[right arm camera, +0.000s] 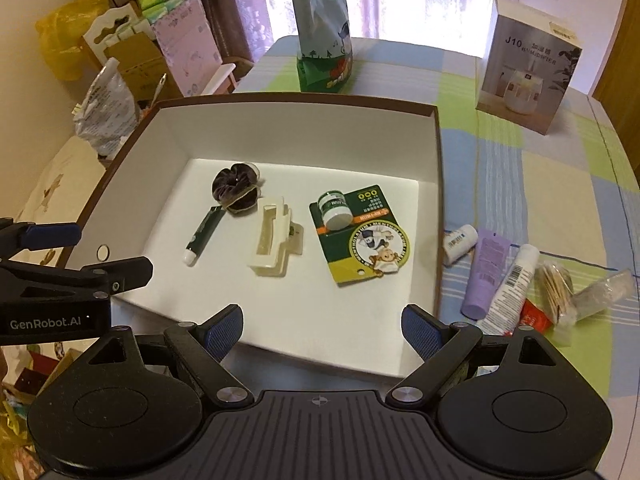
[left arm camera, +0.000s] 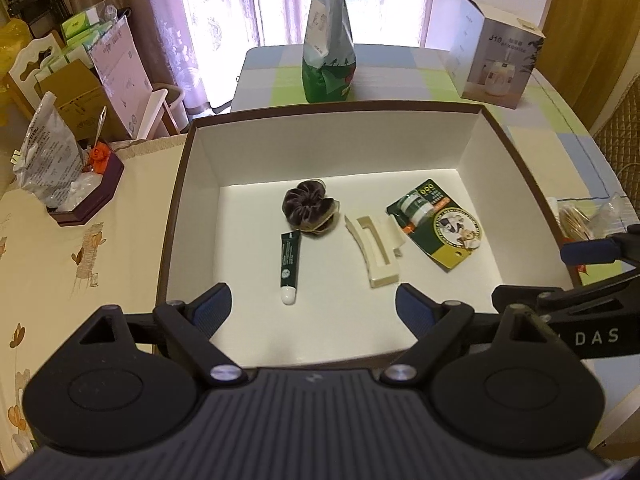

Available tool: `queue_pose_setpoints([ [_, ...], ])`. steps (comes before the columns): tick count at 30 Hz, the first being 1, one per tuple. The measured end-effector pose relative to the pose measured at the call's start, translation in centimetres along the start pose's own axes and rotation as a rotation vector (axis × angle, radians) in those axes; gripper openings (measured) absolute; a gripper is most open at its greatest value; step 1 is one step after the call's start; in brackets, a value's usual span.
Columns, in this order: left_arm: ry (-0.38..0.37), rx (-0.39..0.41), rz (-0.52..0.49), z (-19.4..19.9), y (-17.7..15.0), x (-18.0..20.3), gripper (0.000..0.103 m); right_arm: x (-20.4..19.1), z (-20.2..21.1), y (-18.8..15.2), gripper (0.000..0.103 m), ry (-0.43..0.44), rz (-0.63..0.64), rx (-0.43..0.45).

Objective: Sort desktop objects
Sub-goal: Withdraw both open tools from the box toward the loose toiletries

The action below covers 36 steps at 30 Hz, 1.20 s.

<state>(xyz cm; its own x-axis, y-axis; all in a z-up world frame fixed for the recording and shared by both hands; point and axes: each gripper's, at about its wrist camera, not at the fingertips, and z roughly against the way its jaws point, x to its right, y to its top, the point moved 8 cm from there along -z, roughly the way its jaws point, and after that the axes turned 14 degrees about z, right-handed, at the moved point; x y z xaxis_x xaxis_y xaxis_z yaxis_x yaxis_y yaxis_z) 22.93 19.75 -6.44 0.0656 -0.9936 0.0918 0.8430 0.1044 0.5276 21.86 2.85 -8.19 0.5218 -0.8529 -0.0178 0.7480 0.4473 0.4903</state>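
A surface [right arm camera: 532, 168] covered with a checked cloth of blue, green and cream fills a room with pale curtains [left arm camera: 224, 8] at the far window. Nearest the cameras, the left gripper [left arm camera: 314, 308] hovers over the near edge of a shallow white box [left arm camera: 472, 140] with a brown rim, its blue-padded jaws spread wide and holding nothing. The right gripper [right arm camera: 322, 330] hangs beside it over the same near edge, jaws likewise apart and empty; each gripper shows at the side of the other's view.

Inside the box lie a dark green tube [right arm camera: 202, 236] with a white cap, a cream hair claw clip [right arm camera: 272, 240] beside it, a green blister card [right arm camera: 362, 236] carrying a small white jar, and, farther in, a dark velvet scrunchie [right arm camera: 236, 186] touching the tube's far end.

Just outside the box's right wall, on the cloth, rest a small white bottle [right arm camera: 460, 244], a lilac tube [right arm camera: 486, 268], a white tube [right arm camera: 512, 284] with a barcode and a clear pack of toothpicks [right arm camera: 558, 288], lying close together.

Beyond the box stand a tall green and silver bag [left arm camera: 328, 40] and, to the right, a humidifier carton [left arm camera: 496, 56]. At the left, a dark tray [left arm camera: 92, 192] holds plastic bags, with cardboard boxes [left arm camera: 72, 96] behind it.
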Motion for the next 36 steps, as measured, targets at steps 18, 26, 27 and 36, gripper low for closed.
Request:
queue_pose_setpoints([
  [18,0.041,-0.011,0.048,2.3,-4.4,2.4,0.087,1.7,2.4,-3.9,0.092,0.066,0.046,0.011],
  [26,0.045,-0.037,0.050,2.3,-6.3,4.6,0.087,3.8,3.1,-6.0,0.092,0.076,0.022,0.000],
  [27,0.045,-0.040,0.049,2.2,-6.5,5.0,0.087,4.1,3.2,-6.2,0.092,0.077,0.021,-0.002],
  [36,0.023,-0.054,0.019,1.6,-7.6,9.1,0.087,7.9,4.2,-8.5,0.092,0.056,-0.014,-0.012],
])
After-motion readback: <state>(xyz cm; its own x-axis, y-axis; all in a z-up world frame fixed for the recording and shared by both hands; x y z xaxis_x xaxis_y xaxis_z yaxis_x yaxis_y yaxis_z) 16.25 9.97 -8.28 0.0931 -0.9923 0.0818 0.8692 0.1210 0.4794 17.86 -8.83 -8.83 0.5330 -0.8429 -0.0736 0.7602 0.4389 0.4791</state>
